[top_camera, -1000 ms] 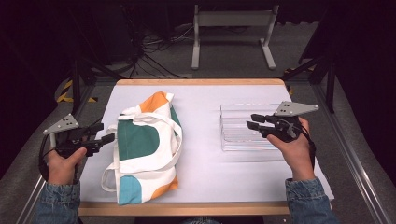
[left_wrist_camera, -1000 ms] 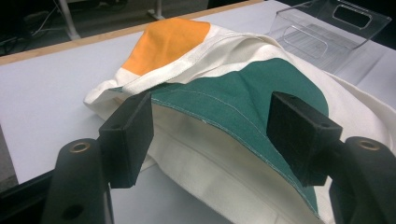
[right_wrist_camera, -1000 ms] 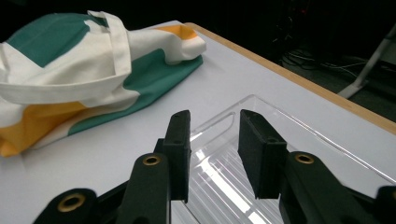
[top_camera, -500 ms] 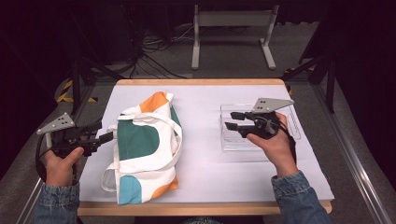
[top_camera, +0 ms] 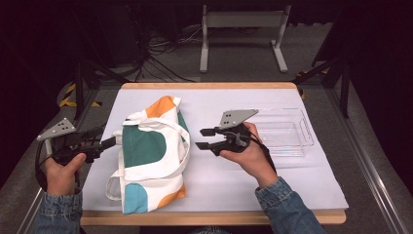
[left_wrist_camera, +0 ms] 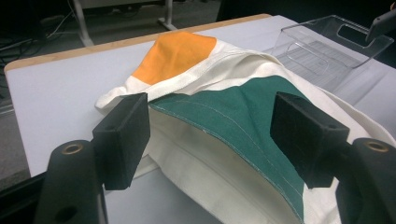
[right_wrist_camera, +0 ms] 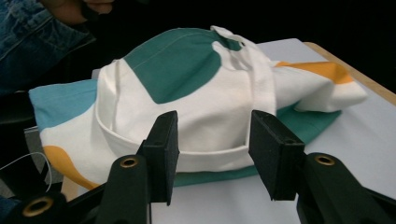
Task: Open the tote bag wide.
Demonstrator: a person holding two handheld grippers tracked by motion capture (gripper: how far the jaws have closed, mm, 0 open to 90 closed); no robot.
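Observation:
A cream tote bag [top_camera: 151, 156] with green, orange and teal patches lies flat on the white table cover, its straps looped across the top. My left gripper [top_camera: 113, 141] sits at the bag's left edge with its jaws wide open [left_wrist_camera: 210, 135]; the bag's green-edged rim [left_wrist_camera: 233, 121] lies just ahead, between the pads, which do not press on it. My right gripper [top_camera: 202, 139] hovers just right of the bag and points at its strap [right_wrist_camera: 210, 154]. Its jaws [right_wrist_camera: 212, 149] have just been opening and stand partly apart, with nothing between them.
A clear plastic tray [top_camera: 292, 134] stands on the right part of the table, behind my right hand. The table's wooden edge [top_camera: 214, 218] runs along the front. Cables and a metal stand sit on the floor beyond the table.
My right gripper has moved left, from over the clear tray to just beside the bag. The left gripper and the bag have stayed put.

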